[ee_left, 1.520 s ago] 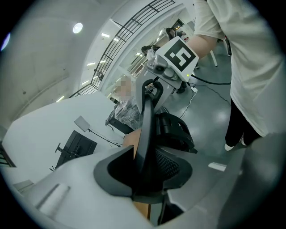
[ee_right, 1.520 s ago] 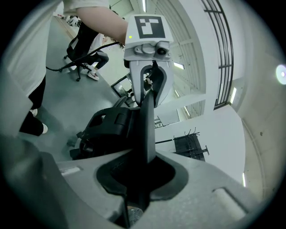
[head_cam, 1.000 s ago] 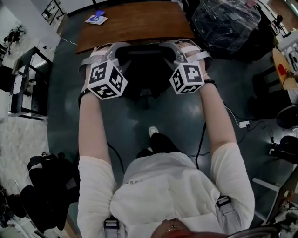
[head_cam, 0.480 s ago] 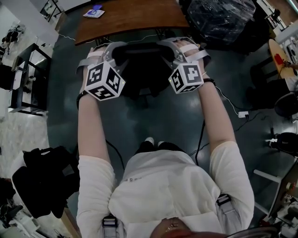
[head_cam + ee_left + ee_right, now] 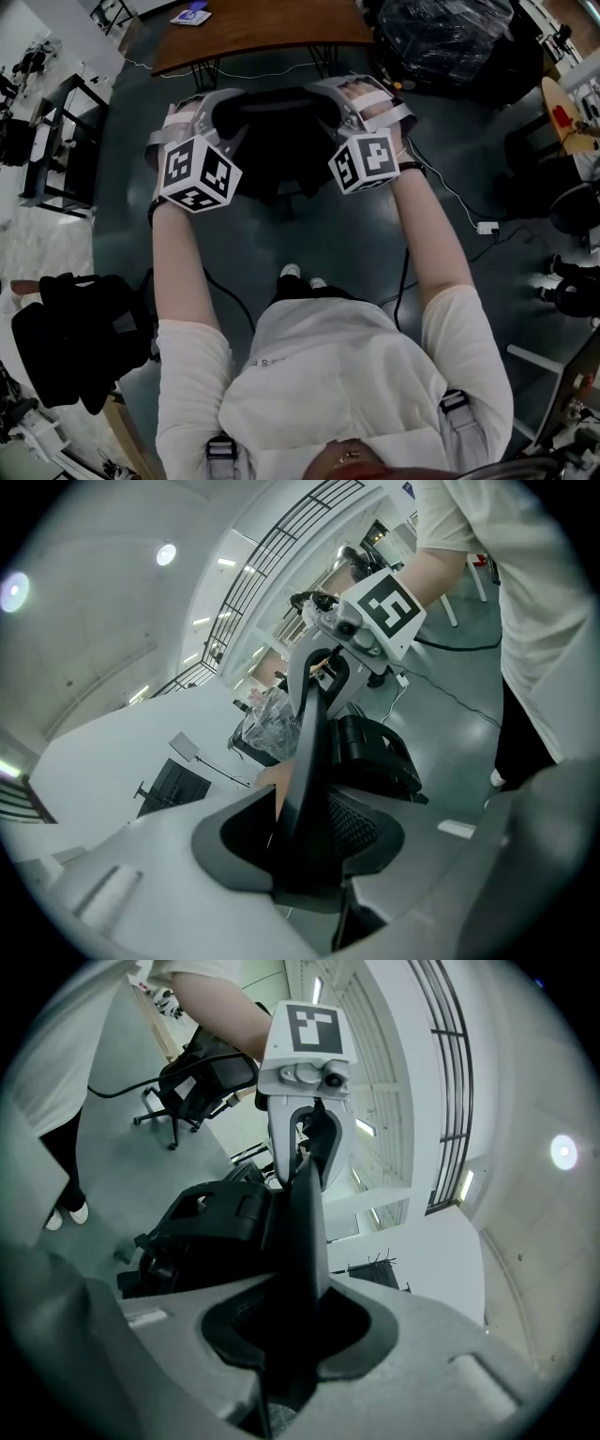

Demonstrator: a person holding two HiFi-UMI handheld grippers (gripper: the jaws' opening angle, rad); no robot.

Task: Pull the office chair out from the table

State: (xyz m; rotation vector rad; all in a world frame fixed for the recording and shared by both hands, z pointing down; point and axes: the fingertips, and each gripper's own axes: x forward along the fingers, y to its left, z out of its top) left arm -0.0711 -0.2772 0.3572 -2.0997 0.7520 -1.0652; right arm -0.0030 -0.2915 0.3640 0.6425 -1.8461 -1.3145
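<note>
A dark glossy floor point(image 5: 319, 234) is seen. Near a plastic-wrapped bundle point(image 5: 450, 37) a white power strip point(image 5: 487, 228) is laid (cable attached); far left of the bundle a black rack point(image 5: 56, 131) is placed.

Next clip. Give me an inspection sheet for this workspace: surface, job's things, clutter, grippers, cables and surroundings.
Surface: dark glossy floor; the brown wooden table carries a small blue-and-white item, too small to identify.
Job's things: black office chair, backrest toward the person; a strip of floor shows between it and the table.
Clutter: black bag on the floor at left; plastic-wrapped dark bundle beside the table.
Grippers: left gripper and right gripper are each clamped on the backrest's rim.
Cables: white plug block with its lead on the floor; black cable beside the person.
Surroundings: black metal rack at left; further dark chairs at right.
</note>
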